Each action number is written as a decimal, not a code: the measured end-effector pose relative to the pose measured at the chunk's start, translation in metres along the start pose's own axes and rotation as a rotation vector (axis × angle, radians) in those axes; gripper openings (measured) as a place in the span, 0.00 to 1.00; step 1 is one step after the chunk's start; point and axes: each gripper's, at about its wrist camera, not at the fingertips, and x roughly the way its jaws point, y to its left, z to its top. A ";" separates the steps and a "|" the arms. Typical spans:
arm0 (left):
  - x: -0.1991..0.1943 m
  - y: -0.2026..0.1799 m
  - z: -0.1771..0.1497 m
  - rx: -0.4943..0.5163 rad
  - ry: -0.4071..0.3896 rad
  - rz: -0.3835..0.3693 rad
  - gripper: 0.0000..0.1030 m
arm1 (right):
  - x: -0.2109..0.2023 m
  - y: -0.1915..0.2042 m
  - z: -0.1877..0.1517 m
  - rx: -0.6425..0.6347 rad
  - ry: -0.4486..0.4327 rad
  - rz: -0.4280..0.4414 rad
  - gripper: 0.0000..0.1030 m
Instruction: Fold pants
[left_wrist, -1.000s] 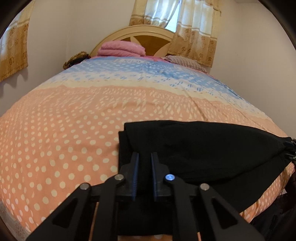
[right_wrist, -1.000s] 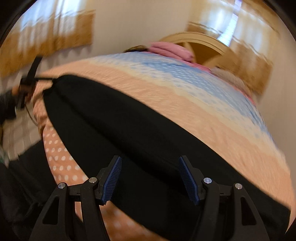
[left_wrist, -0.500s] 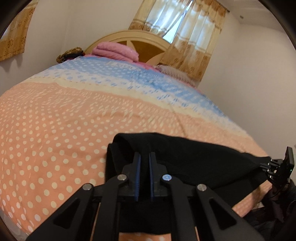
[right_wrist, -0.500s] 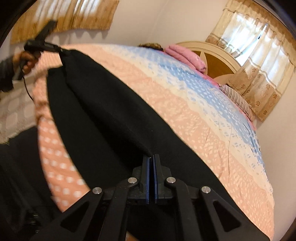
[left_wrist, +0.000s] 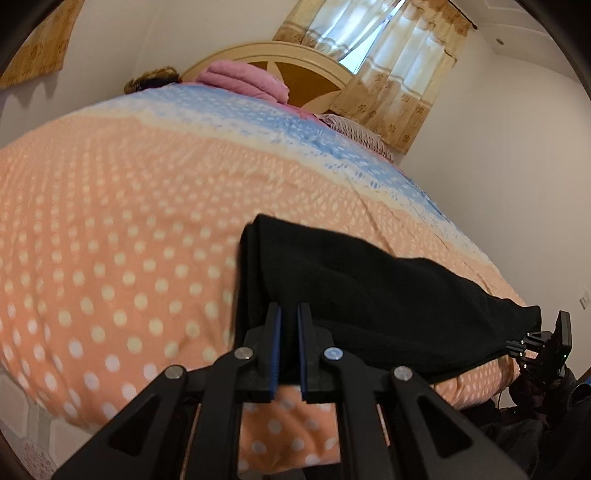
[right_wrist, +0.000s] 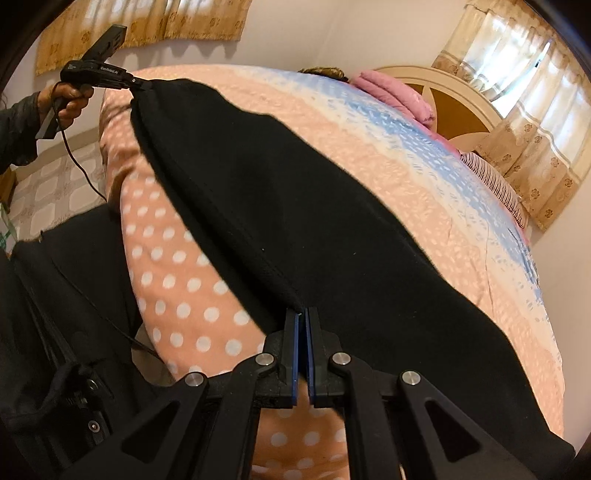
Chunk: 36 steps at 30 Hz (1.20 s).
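Left gripper (left_wrist: 289, 347): jaws clenched on one end of the black pants (left_wrist: 369, 295), whose pinched edge is hidden between the blue pads. Right gripper (right_wrist: 303, 354): jaws clenched on the opposite end, at a stitched seam; the fabric's lower right is cut off by the lens rim. The pants stretch between both grippers, along the near edge of the polka-dot bed (left_wrist: 110, 221). Only the right wrist view shows the person's left hand (right_wrist: 70, 101) and the cable beneath it. Farther back: pink folded blanket (left_wrist: 243, 79), striped pillow (right_wrist: 491, 177), headboard (right_wrist: 454, 99), curtains (left_wrist: 391, 74).
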 end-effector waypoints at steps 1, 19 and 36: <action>0.000 0.001 -0.002 -0.005 -0.003 -0.002 0.08 | -0.001 -0.002 0.001 0.009 -0.003 0.007 0.03; -0.003 0.007 -0.014 0.011 -0.024 0.050 0.13 | 0.008 0.000 -0.008 0.067 0.011 0.038 0.03; -0.024 -0.001 -0.024 0.011 -0.059 0.125 0.26 | -0.017 0.003 -0.022 0.070 -0.066 0.046 0.28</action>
